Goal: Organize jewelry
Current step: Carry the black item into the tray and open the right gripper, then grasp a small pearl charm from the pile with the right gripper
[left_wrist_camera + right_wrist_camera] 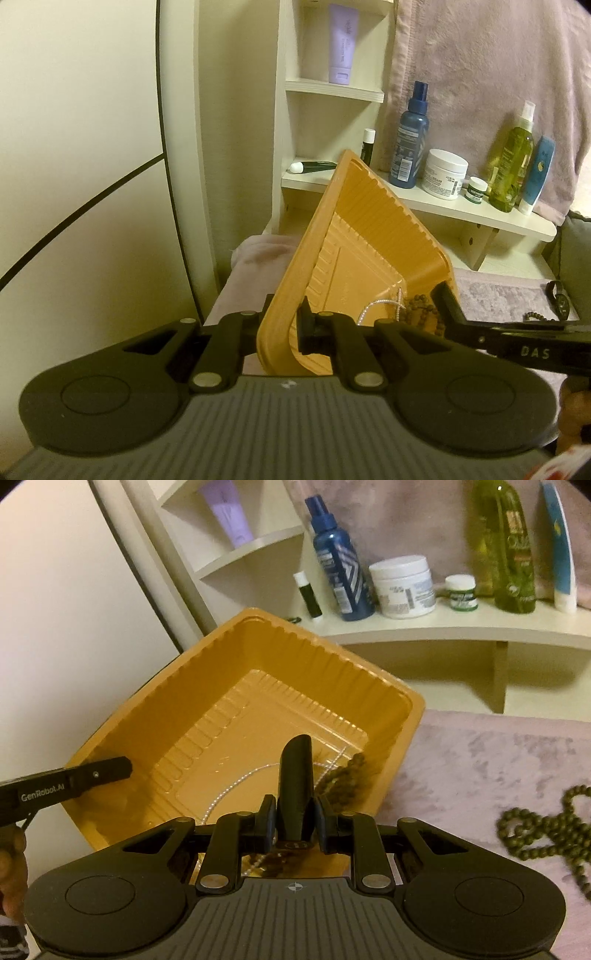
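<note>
Gripping tray (369, 236) rim, L gripper (284, 328); beads (421, 314) inside.

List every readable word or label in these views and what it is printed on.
"GenRobot.AI": on the left gripper's finger.
"DAS": on the right gripper's finger.
Labels on the blue bottle, white jar, green bottle and purple tube: too blurred to read.
</note>
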Available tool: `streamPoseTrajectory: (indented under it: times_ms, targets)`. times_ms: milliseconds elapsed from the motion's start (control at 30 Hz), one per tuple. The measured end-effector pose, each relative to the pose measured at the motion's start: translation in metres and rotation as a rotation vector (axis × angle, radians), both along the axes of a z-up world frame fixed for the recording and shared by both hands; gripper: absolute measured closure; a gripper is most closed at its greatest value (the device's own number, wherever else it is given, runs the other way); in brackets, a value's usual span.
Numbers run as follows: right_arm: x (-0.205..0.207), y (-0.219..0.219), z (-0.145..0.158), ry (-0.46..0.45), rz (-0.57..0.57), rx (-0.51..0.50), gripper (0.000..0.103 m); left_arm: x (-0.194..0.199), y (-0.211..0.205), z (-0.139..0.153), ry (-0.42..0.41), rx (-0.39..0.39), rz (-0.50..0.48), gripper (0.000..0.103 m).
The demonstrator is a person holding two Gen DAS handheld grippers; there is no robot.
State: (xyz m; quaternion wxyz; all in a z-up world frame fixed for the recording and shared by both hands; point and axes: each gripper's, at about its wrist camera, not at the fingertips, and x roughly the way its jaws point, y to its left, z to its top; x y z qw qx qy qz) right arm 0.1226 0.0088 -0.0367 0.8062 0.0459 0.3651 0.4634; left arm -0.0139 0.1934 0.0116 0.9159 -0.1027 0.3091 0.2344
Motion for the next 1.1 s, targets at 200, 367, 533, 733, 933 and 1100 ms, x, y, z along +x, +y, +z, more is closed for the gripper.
streamPoseTrajectory:
  times_ms: [200,367,533,733,933,1100]
  targets:
    - [0.0,0.008,-0.005,0.013,0.013,-0.008,0.081,0.0,0.0,0.0,-0.002,-0.003,0.001,0.095]
    - [0.001,0.01,-0.008,0.04,0.028,0.025,0.079,0.0,0.001,0.0,-0.004,-0.005,0.0,0.094]
    - [0.003,-0.009,-0.004,0.026,-0.034,0.054,0.073,0.0,0.002,-0.001,-0.006,-0.011,0.0,0.094]
    - [0.007,-0.06,-0.007,0.022,-0.188,0.068,0.068,-0.001,0.002,-0.001,-0.007,-0.01,0.001,0.094]
    - [-0.002,-0.116,-0.018,-0.054,-0.328,-0.012,0.067,-0.001,0.002,-0.001,-0.007,-0.008,-0.001,0.094]
    - [-0.006,-0.163,-0.033,-0.071,-0.437,-0.08,0.067,-0.002,0.001,-0.001,-0.004,0.001,0.001,0.094]
